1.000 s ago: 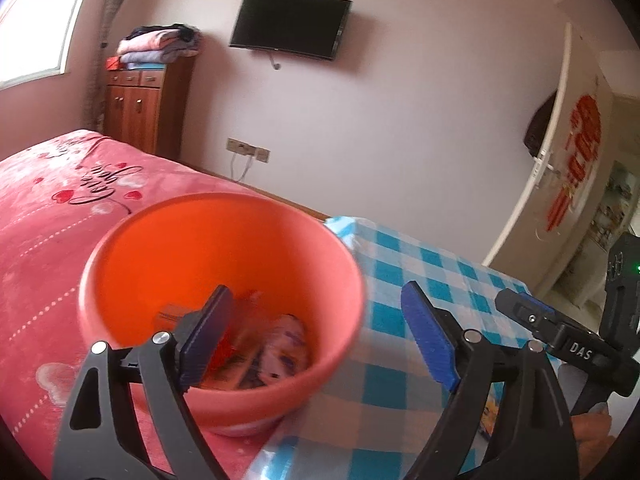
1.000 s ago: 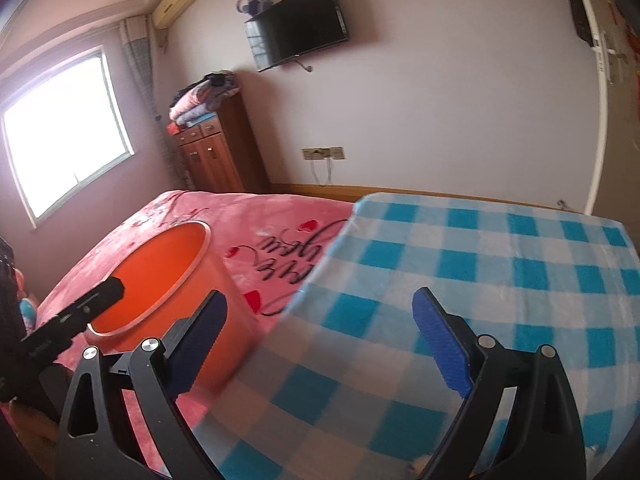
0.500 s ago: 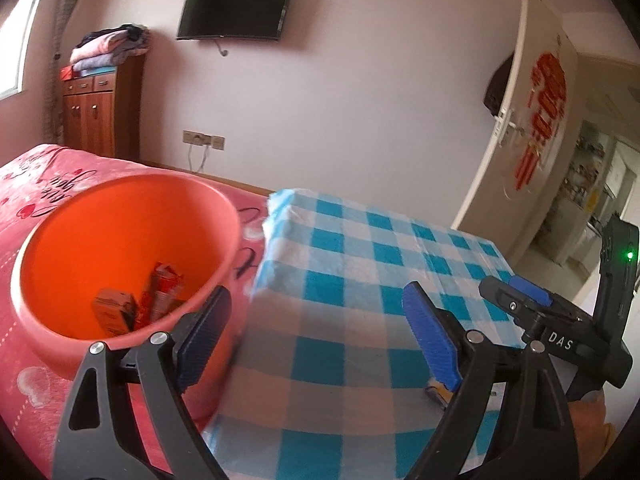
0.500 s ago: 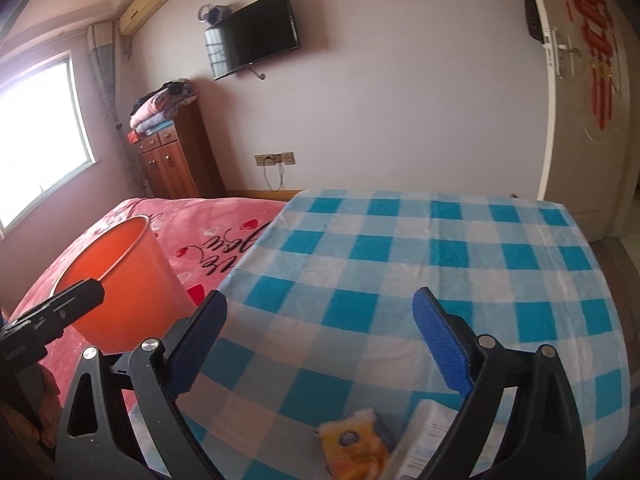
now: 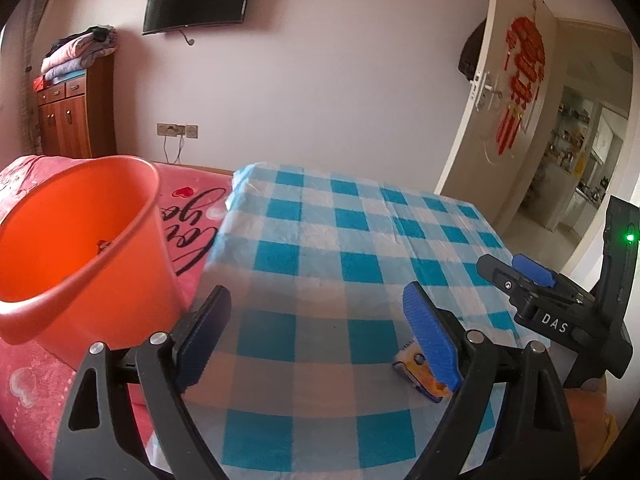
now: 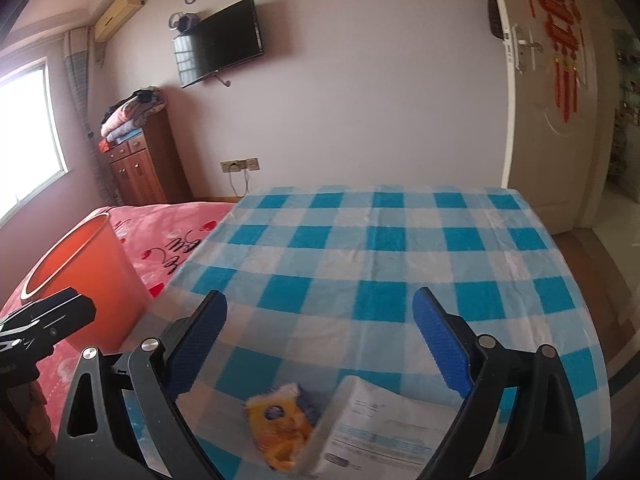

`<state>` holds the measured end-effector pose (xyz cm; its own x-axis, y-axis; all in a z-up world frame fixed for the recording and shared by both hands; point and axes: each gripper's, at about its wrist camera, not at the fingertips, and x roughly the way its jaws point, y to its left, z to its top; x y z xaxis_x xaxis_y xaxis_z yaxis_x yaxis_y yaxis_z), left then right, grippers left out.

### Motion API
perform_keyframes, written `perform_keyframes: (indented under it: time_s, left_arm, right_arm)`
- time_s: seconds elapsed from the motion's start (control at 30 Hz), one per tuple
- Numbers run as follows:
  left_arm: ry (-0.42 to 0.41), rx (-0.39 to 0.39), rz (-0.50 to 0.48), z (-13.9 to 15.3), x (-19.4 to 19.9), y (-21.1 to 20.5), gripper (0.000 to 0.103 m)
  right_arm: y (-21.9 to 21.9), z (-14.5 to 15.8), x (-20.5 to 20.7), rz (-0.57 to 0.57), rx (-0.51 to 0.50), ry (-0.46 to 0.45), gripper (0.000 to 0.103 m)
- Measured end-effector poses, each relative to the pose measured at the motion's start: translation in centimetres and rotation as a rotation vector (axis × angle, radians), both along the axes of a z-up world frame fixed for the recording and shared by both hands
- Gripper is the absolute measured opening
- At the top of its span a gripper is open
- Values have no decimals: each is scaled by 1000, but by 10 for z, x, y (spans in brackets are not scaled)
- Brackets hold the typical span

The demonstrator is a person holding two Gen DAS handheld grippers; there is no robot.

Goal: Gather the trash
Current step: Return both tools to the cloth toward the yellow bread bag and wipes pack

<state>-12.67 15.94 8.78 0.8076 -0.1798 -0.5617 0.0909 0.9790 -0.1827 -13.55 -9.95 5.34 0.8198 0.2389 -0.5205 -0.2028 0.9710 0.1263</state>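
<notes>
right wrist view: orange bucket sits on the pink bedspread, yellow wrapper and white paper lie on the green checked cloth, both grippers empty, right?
Only the colour is off: the right wrist view shows the checked cloth is blue and white, not green. The orange bucket on the pink bedspread, the yellow wrapper, the white paper and the empty grippers all hold.

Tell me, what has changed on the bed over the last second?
Both views swung away from the orange bucket toward the blue checked cloth, bringing a yellow wrapper and a white paper packet into sight. Nothing was gripped or released: left gripper and right gripper stayed open and empty; the bucket stayed put.
</notes>
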Motion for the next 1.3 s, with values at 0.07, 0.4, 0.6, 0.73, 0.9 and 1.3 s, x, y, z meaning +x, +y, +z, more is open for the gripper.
perform_keyframes:
  time_s: [0.07,0.4,0.6,0.73,0.9,1.3]
  left_arm:
    - [10,11,-12,-3,0,-9,88]
    - [83,45,-107,-27,-3,-53,88]
    - [144,77,-198,-46,-11,-87,88]
    - [196,63,-279,-57,-21,-111,88]
    - [261,-54,-405,-67,-28,-138,88]
    - [340,-131,-473,-89,-8,-187,88]
  right_arm:
    - [-6,-4,-1,-15,-8,-1,93]
    - [-32,-18,-5,-67,-48,-18,93]
    - [-52,-30,0,-89,-31,12,93]
    - [-68,-40,6,-105,-12,44,93]
    - [-96,-46,13,-127,31,75,93]
    - [-165,-66,26,-202,136,165,93]
